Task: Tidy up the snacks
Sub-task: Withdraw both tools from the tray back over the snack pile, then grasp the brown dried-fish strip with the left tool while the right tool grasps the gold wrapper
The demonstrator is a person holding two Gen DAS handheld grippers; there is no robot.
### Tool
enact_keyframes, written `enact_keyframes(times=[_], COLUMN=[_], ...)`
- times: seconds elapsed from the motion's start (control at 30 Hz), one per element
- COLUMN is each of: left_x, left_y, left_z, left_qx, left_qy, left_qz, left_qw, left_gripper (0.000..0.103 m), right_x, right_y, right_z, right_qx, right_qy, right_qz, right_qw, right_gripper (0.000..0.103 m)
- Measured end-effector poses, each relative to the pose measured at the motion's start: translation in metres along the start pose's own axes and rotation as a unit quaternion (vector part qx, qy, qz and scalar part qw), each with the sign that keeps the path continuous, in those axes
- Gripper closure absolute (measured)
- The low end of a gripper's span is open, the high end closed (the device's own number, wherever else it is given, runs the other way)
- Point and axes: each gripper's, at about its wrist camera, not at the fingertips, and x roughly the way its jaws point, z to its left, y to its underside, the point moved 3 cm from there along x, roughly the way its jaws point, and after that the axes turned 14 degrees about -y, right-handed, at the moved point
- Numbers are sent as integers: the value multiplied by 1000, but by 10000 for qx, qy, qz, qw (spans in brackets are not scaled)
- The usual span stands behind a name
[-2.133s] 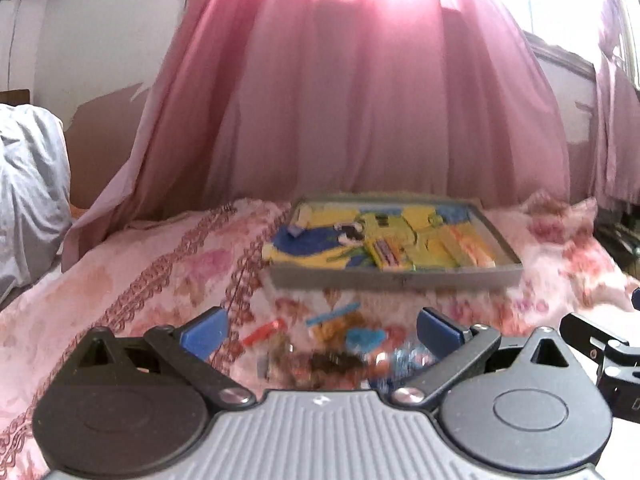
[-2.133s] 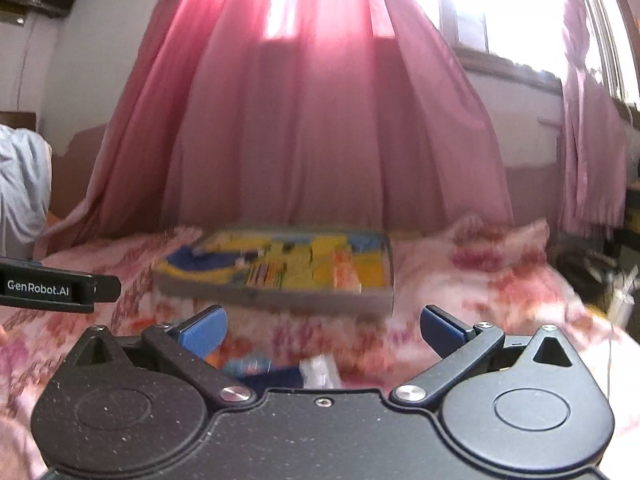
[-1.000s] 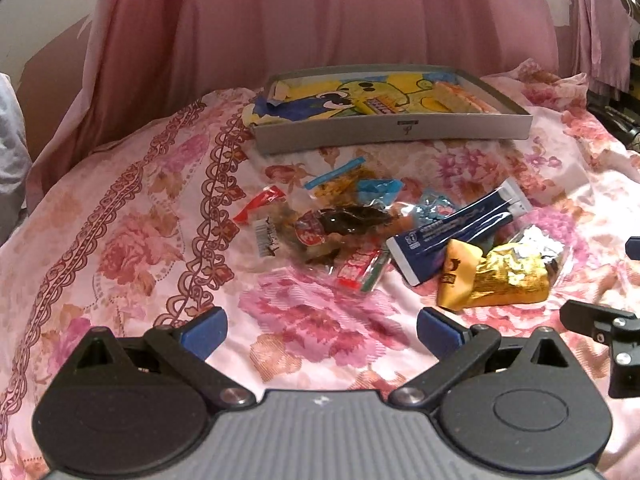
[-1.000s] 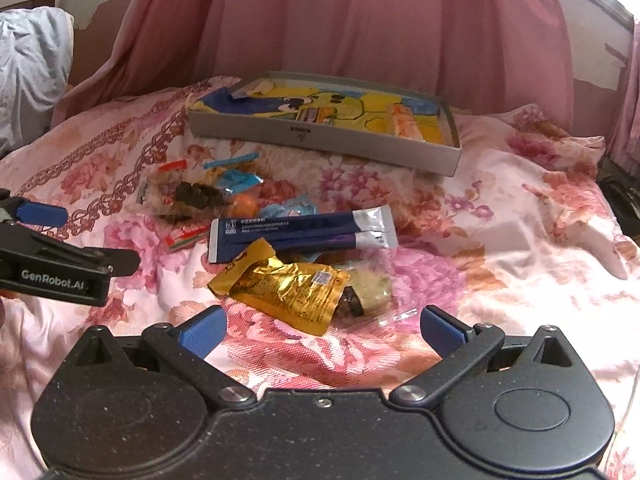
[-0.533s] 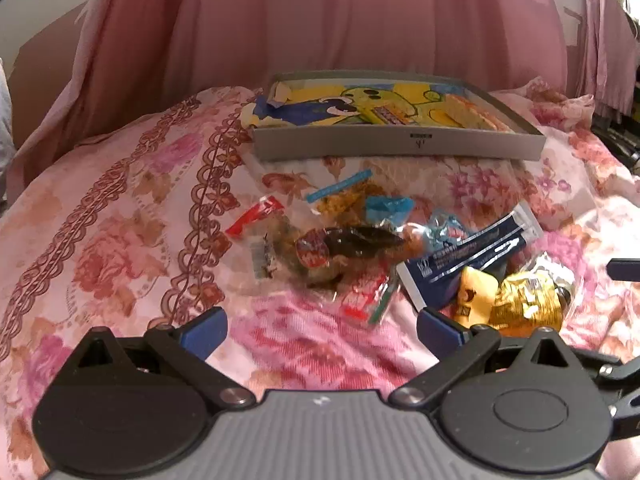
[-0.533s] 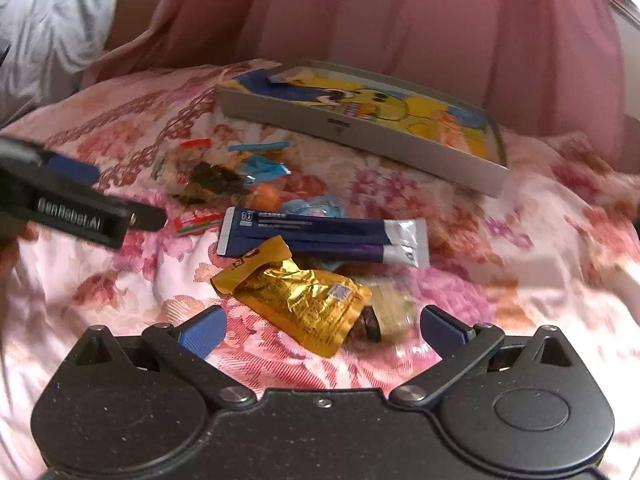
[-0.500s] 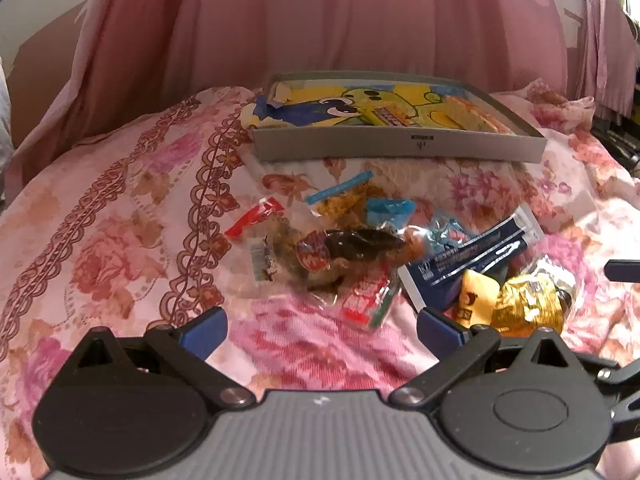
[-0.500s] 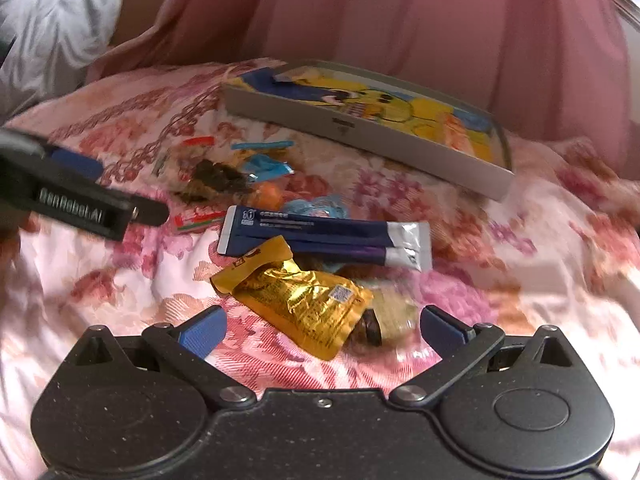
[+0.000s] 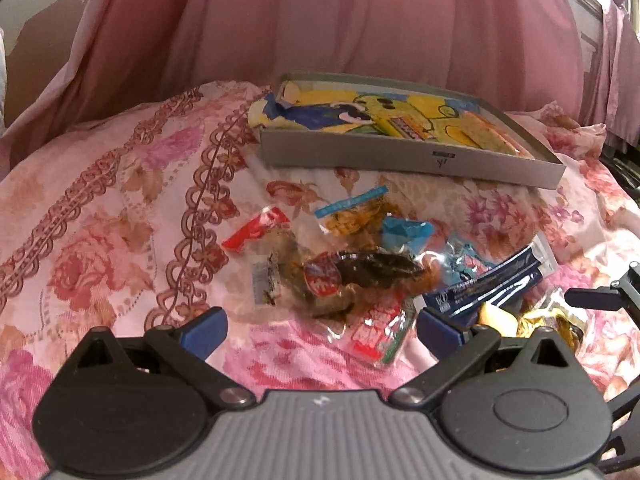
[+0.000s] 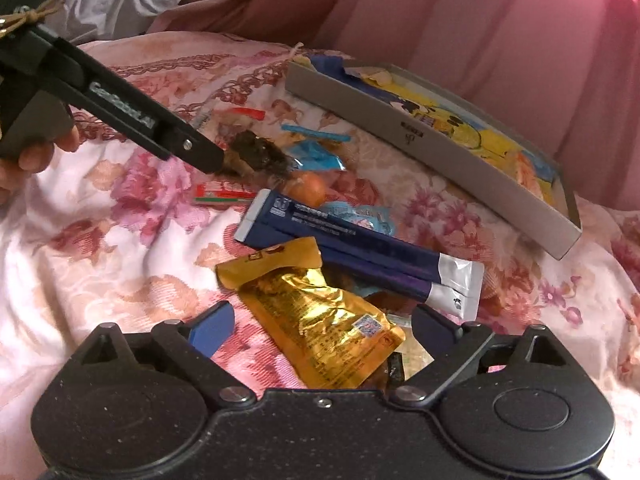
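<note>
Glinting crinkled gold foil snack packet (image 10: pixel 320 316), sealed.

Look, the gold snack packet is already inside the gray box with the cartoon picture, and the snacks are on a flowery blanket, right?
Not quite. The gold snack packet is not in the gray box; it lies on the flowery blanket, between the open fingers of the right hand-held gripper. The right wrist view shows this. The other snacks do lie on that blanket.

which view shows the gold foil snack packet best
The right wrist view: the gold foil packet lies whole and close between the open right gripper fingers. The left wrist view shows only a scrap behind that gripper's finger.
</note>
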Motion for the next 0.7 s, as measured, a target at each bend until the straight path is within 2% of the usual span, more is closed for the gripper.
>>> enact_keyframes(times=[0.2, 0.27, 0.4, 0.47, 0.57, 0.6, 0.7], left_x=[-1, -2, -3, -1, 7, 9, 20], left_y=[-7, -9, -16, -24, -32, -33, -32], left_z=[-2, -3, -7, -11, -21, -25, -38], left_qx=[163, 284, 800, 1135, 1672, 1891, 2726], left_qy=[46, 92, 299, 420, 599, 648, 751], left_qz=[-242, -339, -546, -664, -701, -711, -701], left_qw=[9996, 9990, 9948, 9904, 9816, 9772, 9566], left_gripper=[0, 0, 0, 0, 0, 0, 0], right_x=[9, 11, 13, 13, 14, 14, 15], right_y=[0, -1, -3, -4, -4, -4, -5], right_z=[-5, -5, -4, -3, 0, 0, -1], right_qx=[23, -11, -62, -91, -178, -172, -141], right_qy=[-41, -71, -140, -182, -153, -159, -170], right_qz=[-42, -37, -27, -24, -19, -21, -25], right_qw=[10000, 10000, 9999, 9998, 9997, 9997, 9998], right_gripper=[11, 17, 23, 27, 28, 28, 28])
